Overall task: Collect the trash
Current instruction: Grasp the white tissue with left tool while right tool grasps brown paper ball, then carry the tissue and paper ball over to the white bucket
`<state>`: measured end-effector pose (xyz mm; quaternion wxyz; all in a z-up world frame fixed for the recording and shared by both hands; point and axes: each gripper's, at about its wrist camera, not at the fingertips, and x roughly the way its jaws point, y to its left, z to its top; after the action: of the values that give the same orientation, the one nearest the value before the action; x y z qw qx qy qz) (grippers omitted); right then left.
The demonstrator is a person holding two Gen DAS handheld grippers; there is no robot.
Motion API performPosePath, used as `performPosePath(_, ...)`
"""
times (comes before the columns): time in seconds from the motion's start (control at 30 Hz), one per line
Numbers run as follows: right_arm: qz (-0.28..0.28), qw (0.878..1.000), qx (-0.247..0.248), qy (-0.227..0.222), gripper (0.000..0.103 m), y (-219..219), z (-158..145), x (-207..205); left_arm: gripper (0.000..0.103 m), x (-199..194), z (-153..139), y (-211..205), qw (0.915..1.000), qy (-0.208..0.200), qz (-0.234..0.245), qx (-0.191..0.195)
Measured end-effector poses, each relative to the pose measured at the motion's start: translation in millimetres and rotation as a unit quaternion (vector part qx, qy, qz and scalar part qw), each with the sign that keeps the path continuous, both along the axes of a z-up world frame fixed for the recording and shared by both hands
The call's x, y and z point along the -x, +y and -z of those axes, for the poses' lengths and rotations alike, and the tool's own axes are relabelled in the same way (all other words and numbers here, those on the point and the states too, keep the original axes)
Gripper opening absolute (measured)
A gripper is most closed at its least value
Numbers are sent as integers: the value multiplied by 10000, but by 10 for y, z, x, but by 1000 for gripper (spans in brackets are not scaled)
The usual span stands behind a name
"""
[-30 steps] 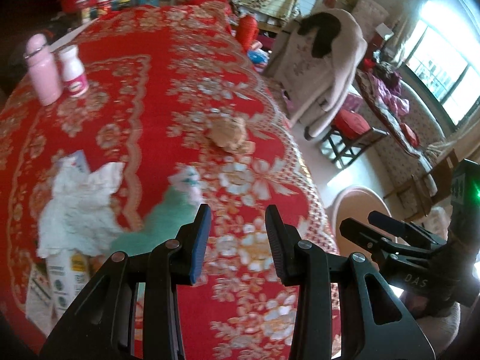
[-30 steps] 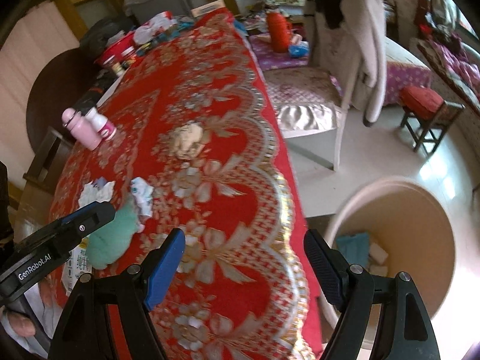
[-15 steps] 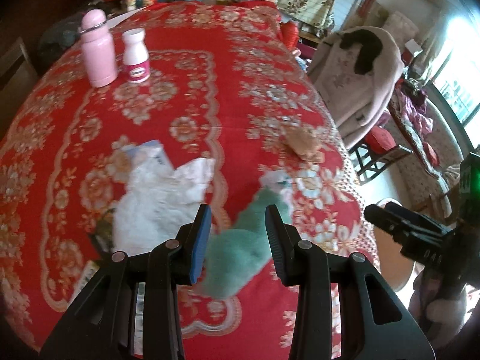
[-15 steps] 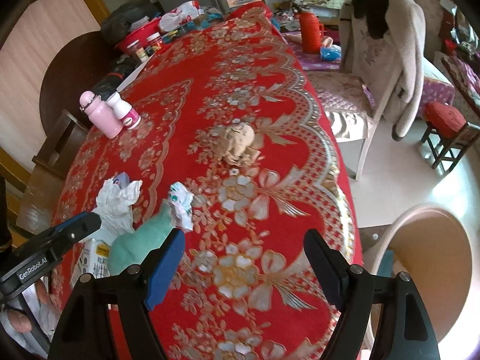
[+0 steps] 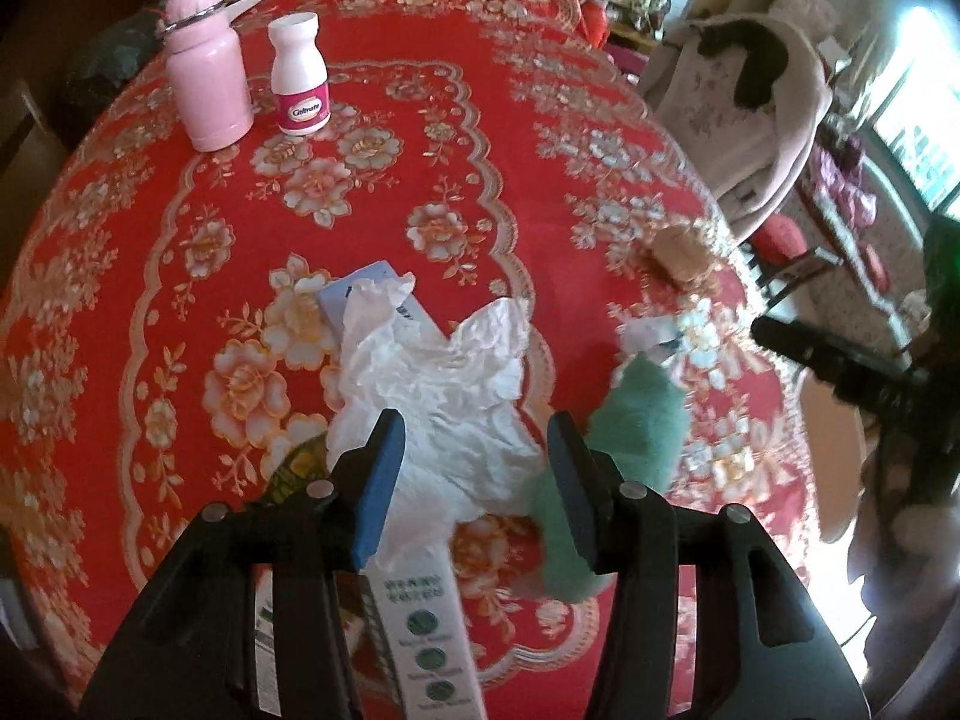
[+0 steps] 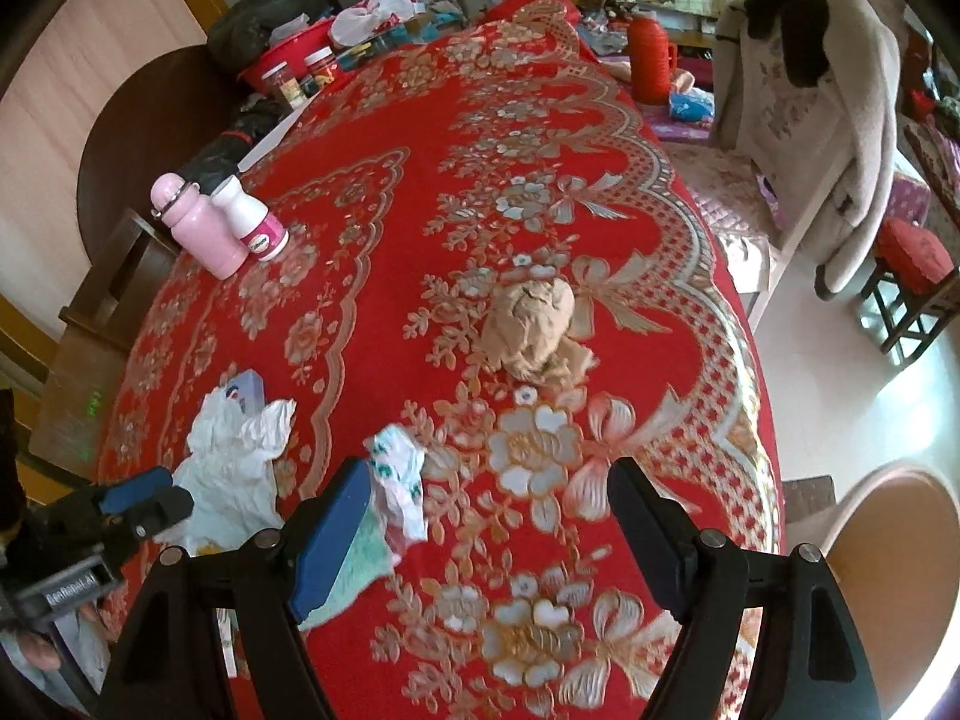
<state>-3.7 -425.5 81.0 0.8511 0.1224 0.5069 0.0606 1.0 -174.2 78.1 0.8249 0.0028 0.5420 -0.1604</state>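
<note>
My left gripper hovers over a crumpled white tissue on the red flowered tablecloth. Its jaws are opening, and the tissue lies below and between them, untouched by the pads. A green wrapper lies just right of it, and a white carton pokes out under the tissue. My right gripper stands wide open over the cloth with nothing between its fingers. A small white printed wrapper lies beside its left finger. Farther off sits a brown paper ball.
A pink bottle and a white pill bottle stand at the table's left. A tan bin sits on the floor beyond the table's right edge. A chair with a coat stands behind. Jars and clutter crowd the far end.
My left gripper moved left from above the green wrapper to above the white tissue, and its jaws widened. My right gripper moved from the table's edge by the bin in over the cloth.
</note>
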Motion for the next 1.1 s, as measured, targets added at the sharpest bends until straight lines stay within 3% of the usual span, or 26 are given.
performPosePath(0.13,-4,9999,90,43,79,4,39,-166,48,-127,100,-44,9990,36,74,-445)
performPosePath(0.63,151,9991,270,291,79,-69,357,-776,47,-375,412,-212,9888,426,811,-1176)
performPosePath(0.67,148,9989,301,316,79,-61,385,-800,44,-385,413,-218,9887,423,835,-1170)
performPosePath(0.7,169,9987,324,349,75,-63,422,-821,34,-393,407,-220,9884,402,851,-1194)
performPosePath(0.73,178,9987,303,374,64,-66,446,-828,27,-405,398,-213,9881,358,849,-1235)
performPosePath(0.77,179,9986,246,425,58,-73,481,-841,14,-415,388,-198,9885,358,831,-1208)
performPosePath(0.8,172,9986,205,458,42,-80,502,-850,13,-445,382,-160,9902,439,774,-1076)
performPosePath(0.83,165,9986,175,480,34,-84,518,-850,12,-479,375,-104,9922,541,686,-893)
performPosePath(0.97,51,9998,57,190,29,-71,385,-773,9,-543,248,85,9968,674,319,-283)
performPosePath(1.1,-78,9999,-121,-87,29,-55,166,-639,9,-532,36,125,9987,474,174,-54)
